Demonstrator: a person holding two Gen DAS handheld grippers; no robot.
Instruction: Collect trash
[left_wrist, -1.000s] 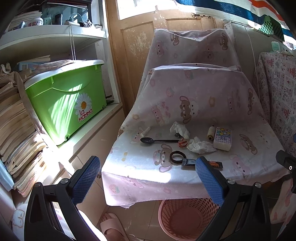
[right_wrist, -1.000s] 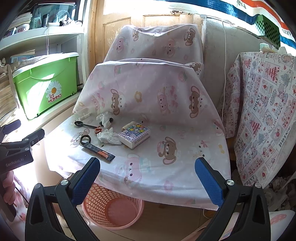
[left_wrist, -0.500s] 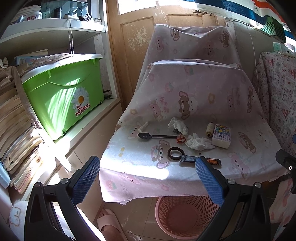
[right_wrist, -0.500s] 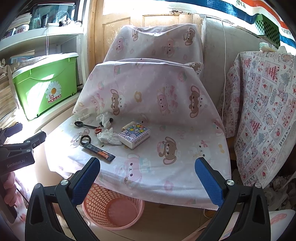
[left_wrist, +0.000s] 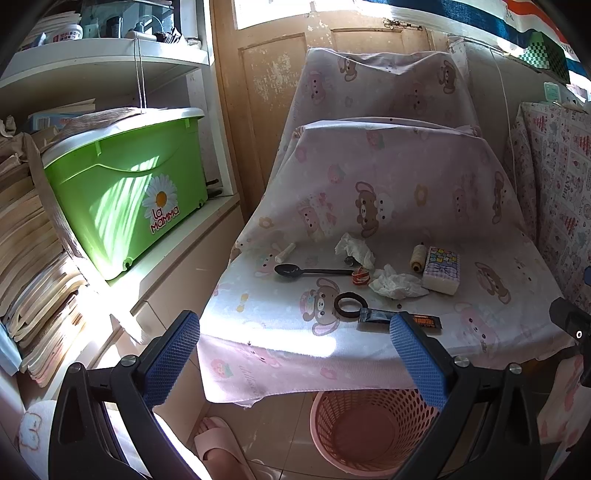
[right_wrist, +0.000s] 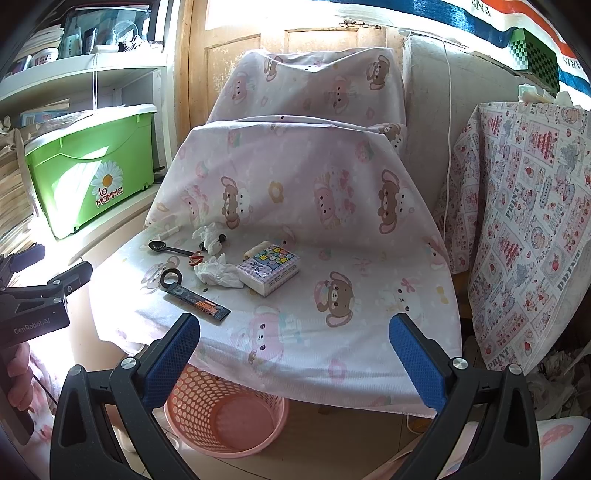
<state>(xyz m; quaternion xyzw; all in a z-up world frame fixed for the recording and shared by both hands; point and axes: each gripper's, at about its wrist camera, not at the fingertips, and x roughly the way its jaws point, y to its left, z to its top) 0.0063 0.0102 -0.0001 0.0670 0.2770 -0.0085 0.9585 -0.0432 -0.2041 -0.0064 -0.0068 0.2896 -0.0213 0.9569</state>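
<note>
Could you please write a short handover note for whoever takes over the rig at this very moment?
Left gripper: open, empty, short of the cloth-covered table.
Right gripper: open, empty, also short of the table.
Trash on the table: two crumpled tissues, a dark snack wrapper near the front edge, a small red scrap.
Pink basket on the floor below the front edge looks empty.
Done: nothing collected yet.
Left: all the trash; spoon, black ring and tissue pack probably stay.
</note>
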